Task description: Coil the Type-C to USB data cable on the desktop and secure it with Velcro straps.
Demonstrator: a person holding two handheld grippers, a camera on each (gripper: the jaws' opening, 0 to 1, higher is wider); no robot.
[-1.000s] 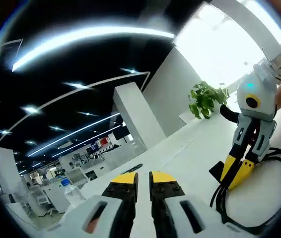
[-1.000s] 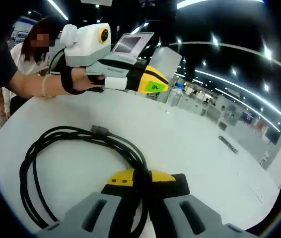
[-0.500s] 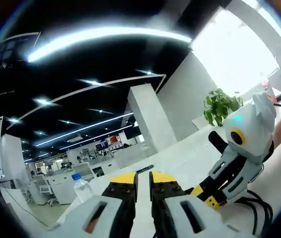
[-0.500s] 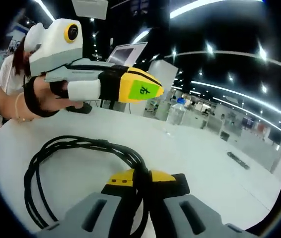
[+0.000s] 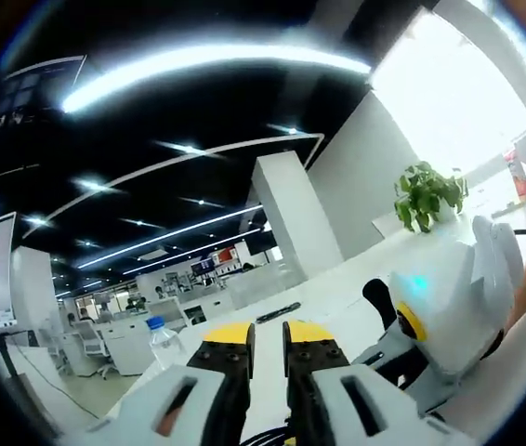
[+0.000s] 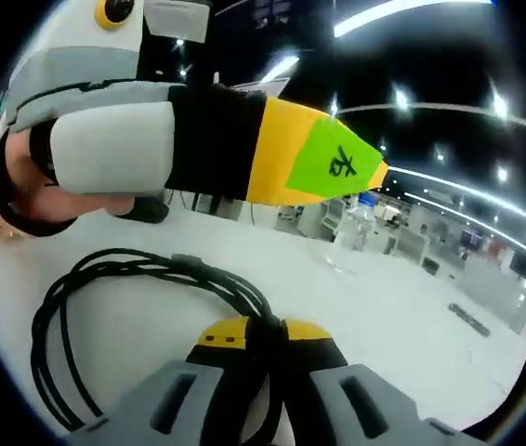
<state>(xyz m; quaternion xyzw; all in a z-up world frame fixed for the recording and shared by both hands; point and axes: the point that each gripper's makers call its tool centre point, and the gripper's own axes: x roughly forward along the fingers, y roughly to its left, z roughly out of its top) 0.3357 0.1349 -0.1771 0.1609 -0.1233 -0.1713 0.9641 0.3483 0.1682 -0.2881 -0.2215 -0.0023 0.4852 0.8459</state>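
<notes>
The black data cable [image 6: 68, 316] lies in loose loops on the white table [image 6: 384, 307]. My right gripper [image 6: 265, 330] is shut on a bundled part of the coil near its right side. My left gripper [image 6: 367, 173], held by a hand, hangs close above the coil, its yellow tip with a green label pointing right. In the left gripper view my left gripper [image 5: 268, 333] has its jaws shut with nothing between them. The right gripper's white body [image 5: 449, 307] sits just to the right. A bit of cable [image 5: 261, 435] shows at the bottom edge.
A water bottle [image 6: 356, 228] stands further back on the table, also seen as the bottle [image 5: 159, 339]. A small black object [image 6: 467, 318] lies at the right. A potted plant [image 5: 426, 193] stands far off by a bright window. Office desks fill the background.
The left gripper has come much closer to the right gripper and now hangs over the coil. The right gripper stays shut on the cable in the same place.
</notes>
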